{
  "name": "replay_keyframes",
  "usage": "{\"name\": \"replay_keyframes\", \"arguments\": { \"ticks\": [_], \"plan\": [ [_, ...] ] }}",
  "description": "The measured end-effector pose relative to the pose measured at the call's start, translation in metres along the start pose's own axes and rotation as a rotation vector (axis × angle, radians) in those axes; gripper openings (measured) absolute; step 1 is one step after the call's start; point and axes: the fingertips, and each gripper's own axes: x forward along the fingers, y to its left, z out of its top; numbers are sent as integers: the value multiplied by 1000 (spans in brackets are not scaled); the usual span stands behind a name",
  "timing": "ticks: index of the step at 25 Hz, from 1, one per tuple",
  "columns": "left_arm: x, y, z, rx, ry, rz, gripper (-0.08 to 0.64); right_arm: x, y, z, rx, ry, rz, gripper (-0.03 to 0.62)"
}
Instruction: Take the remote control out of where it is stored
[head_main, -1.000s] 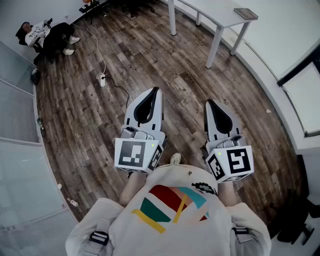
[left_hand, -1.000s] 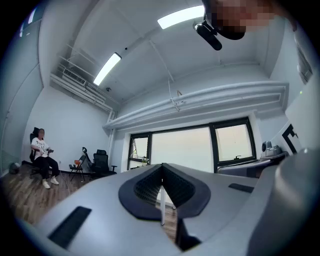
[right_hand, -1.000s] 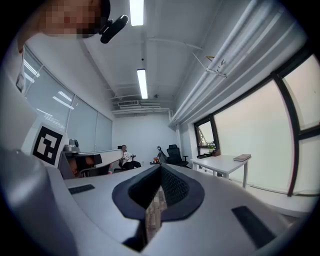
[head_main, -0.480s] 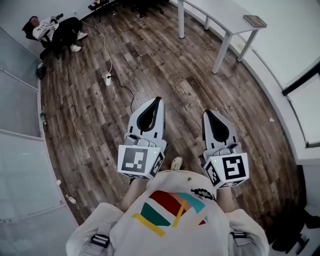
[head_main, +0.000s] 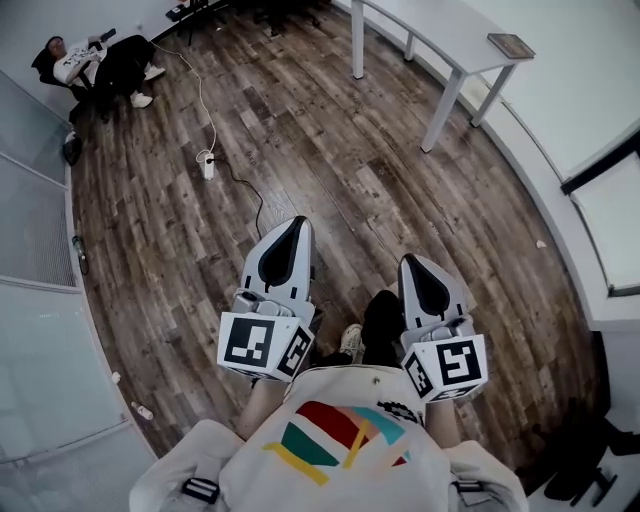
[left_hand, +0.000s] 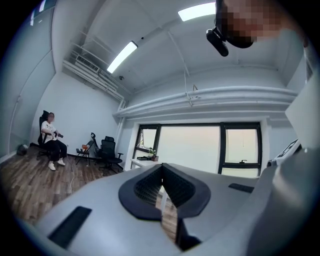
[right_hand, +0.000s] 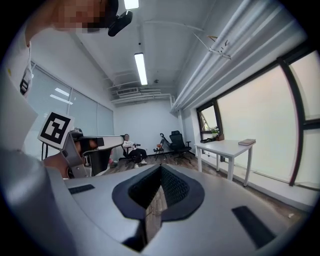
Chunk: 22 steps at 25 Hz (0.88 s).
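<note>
No remote control and no storage place shows in any view. In the head view my left gripper and right gripper are held side by side in front of the person's torso, above the wooden floor, both pointing forward. Both are shut with nothing between the jaws. The left gripper view shows the left gripper with its dark pads closed together, facing a window wall. Seen in its own view, the right gripper is closed the same way, facing down the room.
A white table with a book on it stands at the far right by the windows. A person sits at the far left. A power strip with its cable lies on the floor. Office chairs stand by the far wall.
Both grippers have drawn back nearer the body and sit lower in the head view. A dark trouser leg now shows between them; the view has shifted slightly.
</note>
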Motion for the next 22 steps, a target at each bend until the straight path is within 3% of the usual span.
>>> {"name": "replay_keyframes", "arguments": {
  "ticks": [4,9,14,18,22],
  "plan": [
    [35,13,-3,35,-11,14,9,31,-24,-3,21,2,6,2],
    [112,39,-20,3,18,31,9,101,-71,9,-5,10,23,3],
    [205,54,11,85,-44,12,9,185,-137,30,57,13,48,3],
    [257,73,31,93,-95,40,9,240,-157,76,-8,-81,101,2],
    [300,75,31,104,-73,19,9,271,-172,92,-33,-116,125,3]
  ]
}}
